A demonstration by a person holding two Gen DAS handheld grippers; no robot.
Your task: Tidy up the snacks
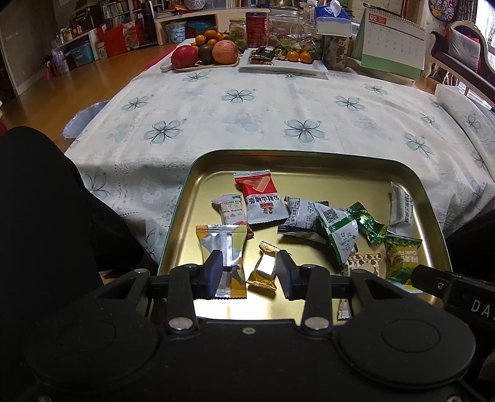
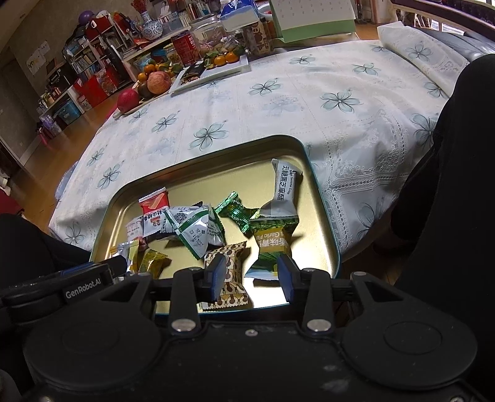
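A gold metal tray [image 1: 309, 156] [image 2: 321, 198] sits at the table's near edge and holds several wrapped snacks. My left gripper [image 1: 250, 275] is open above the tray's near left part. A small gold candy [image 1: 263, 272] lies between its fingers, and a silver-and-yellow packet [image 1: 224, 244] lies under the left finger. My right gripper [image 2: 251, 276] is open above the tray's near right part. A brown patterned packet [image 2: 229, 272] and a green garlic-flavour packet [image 2: 272, 244] lie below it. A red-and-white packet [image 1: 260, 198] lies further in.
The table wears a white cloth with blue flowers [image 1: 303, 130]. At its far end stand a fruit plate [image 1: 204, 55], a white tray with oranges [image 1: 284, 62], jars [image 1: 256, 27] and a desk calendar [image 1: 393, 40]. The person's dark legs [image 1: 46, 201] [image 2: 448, 154] flank the tray.
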